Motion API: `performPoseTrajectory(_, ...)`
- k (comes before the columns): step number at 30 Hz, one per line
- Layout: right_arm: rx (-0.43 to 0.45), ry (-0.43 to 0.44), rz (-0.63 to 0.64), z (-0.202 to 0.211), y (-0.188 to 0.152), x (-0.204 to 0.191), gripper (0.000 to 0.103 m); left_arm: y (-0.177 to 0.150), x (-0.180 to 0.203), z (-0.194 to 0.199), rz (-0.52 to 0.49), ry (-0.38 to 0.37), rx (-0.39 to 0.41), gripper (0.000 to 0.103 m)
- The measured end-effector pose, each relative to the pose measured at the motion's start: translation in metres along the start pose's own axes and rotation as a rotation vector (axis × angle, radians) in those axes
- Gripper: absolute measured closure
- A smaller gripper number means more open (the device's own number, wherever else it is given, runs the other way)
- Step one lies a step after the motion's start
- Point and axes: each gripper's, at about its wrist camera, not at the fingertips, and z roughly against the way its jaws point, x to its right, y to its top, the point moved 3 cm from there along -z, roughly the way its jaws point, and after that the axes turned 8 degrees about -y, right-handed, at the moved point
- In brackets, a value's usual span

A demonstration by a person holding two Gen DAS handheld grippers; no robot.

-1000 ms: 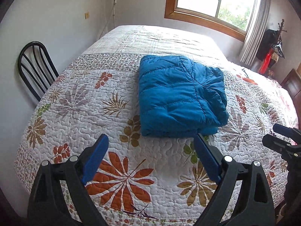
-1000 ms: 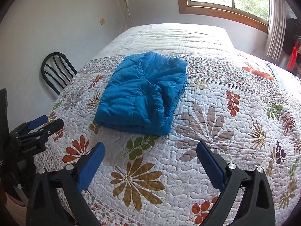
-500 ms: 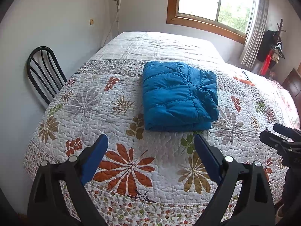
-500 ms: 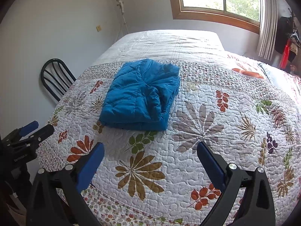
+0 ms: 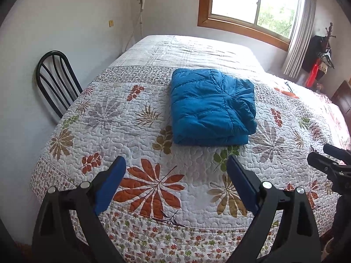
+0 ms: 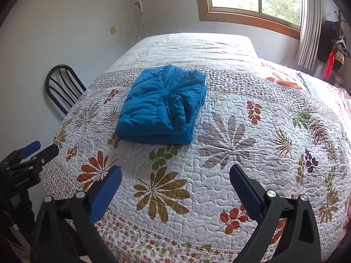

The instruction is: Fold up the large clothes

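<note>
Both grippers have drawn back from the bed since a second ago; the jacket (image 5: 211, 107) now sits farther ahead of each. Left gripper (image 5: 175, 171): jaws spread wide, nothing between them, over the near edge of the quilt (image 5: 122, 131). Right gripper (image 6: 175, 179): likewise spread wide and empty, beside the left at the same edge. Jacket: blue, quilted, folded into a compact rectangle, lying flat mid-bed, well apart from both tools, ahead of the left gripper and ahead-left of the right. Chair (image 5: 56, 81) stands against the left wall; window (image 5: 252, 2) beyond the bed.
</note>
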Motion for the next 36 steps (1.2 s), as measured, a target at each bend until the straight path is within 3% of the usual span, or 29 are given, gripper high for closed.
performPoseTrajectory(36, -0.003, 0.009, 0.006, 0.0033, -0.0007, -0.0019, 0.004, -0.0027, 0.0004, 0.0031, -0.012, 0.013, 0.003, 0.011)
